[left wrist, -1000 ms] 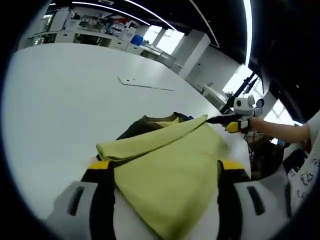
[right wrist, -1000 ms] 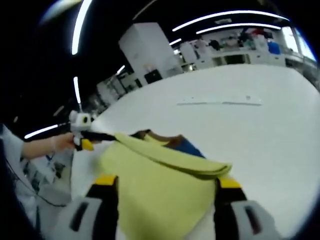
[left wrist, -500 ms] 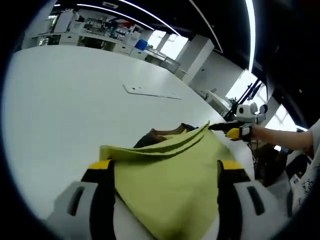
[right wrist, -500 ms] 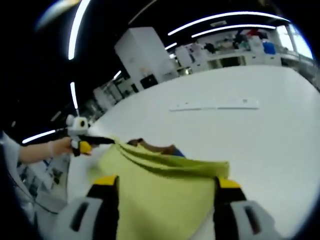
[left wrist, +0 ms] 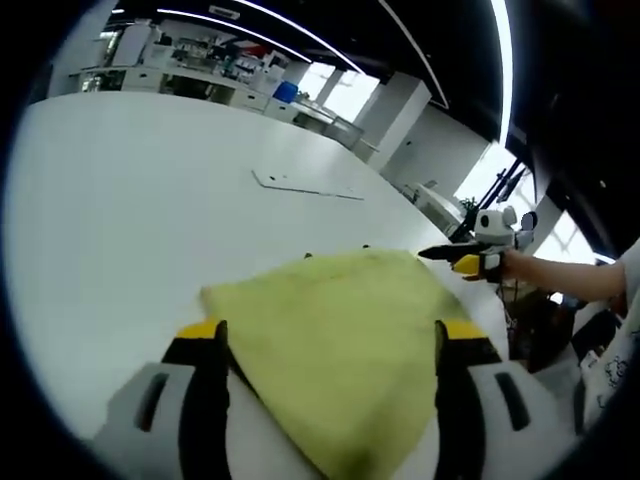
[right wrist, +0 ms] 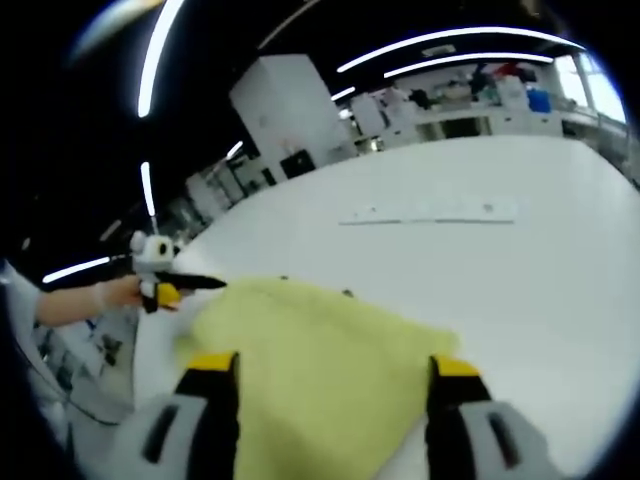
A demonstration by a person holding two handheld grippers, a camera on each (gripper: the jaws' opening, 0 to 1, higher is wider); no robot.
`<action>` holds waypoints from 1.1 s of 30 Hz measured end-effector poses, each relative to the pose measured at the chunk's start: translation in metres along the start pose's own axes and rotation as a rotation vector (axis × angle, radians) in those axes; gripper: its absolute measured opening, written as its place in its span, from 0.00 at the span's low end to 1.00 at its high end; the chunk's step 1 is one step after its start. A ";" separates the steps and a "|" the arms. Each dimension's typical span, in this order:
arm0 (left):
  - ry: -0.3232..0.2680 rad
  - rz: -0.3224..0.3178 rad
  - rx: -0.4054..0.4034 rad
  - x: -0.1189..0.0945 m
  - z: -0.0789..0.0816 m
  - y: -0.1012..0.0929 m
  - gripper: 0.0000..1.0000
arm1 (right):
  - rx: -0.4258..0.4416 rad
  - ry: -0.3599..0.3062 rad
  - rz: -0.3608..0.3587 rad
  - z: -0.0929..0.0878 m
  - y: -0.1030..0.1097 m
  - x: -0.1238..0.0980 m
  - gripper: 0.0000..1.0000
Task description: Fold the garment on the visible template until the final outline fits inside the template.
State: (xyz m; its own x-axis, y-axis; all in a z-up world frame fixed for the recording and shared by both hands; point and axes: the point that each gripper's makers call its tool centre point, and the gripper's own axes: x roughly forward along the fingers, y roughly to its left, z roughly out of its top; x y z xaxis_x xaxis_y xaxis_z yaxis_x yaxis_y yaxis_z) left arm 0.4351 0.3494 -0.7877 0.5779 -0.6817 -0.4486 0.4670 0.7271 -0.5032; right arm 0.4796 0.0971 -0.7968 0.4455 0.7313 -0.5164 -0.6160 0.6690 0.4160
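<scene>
Garment: a yellow-green cloth (left wrist: 335,345), lying as one broad smooth sheet on the white table (left wrist: 120,200); in the right gripper view the same cloth (right wrist: 320,360) spreads between that view's own jaws.
Garment position: near edge of the table, its far edge running roughly level across both views (no darker layer shows from under it).
Template: a thin flat outline (left wrist: 305,185) farther out on the table, well apart from the cloth; also seen at (right wrist: 430,212).
Left gripper: (right wrist: 205,284) held out level in a hand (right wrist: 110,292), tips at the cloth's far corner; I cannot tell whether they pinch it.
Right gripper: (left wrist: 432,254) held level by a hand (left wrist: 505,264) with the forearm behind, tips at the other far corner; grip likewise unclear.
Own jaws: stand wide on either side of the cloth in both views.
</scene>
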 end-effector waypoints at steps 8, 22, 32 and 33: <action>-0.015 0.013 0.017 -0.024 -0.005 -0.004 0.82 | 0.004 -0.005 -0.019 -0.012 0.000 -0.025 0.75; -0.015 0.033 0.030 -0.060 -0.033 -0.007 0.80 | 0.021 -0.038 -0.039 -0.038 0.018 -0.068 0.74; -0.017 0.041 0.035 -0.076 -0.054 -0.018 0.79 | 0.027 -0.038 -0.041 -0.060 0.031 -0.096 0.71; -0.016 0.043 0.034 -0.078 -0.058 -0.020 0.78 | 0.027 -0.034 -0.044 -0.061 0.029 -0.096 0.71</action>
State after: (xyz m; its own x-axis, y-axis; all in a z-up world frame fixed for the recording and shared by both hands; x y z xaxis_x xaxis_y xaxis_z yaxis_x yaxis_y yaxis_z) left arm 0.3424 0.3832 -0.7855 0.6084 -0.6484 -0.4577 0.4636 0.7584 -0.4581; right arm 0.3790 0.0389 -0.7812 0.4935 0.7052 -0.5092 -0.5782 0.7033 0.4136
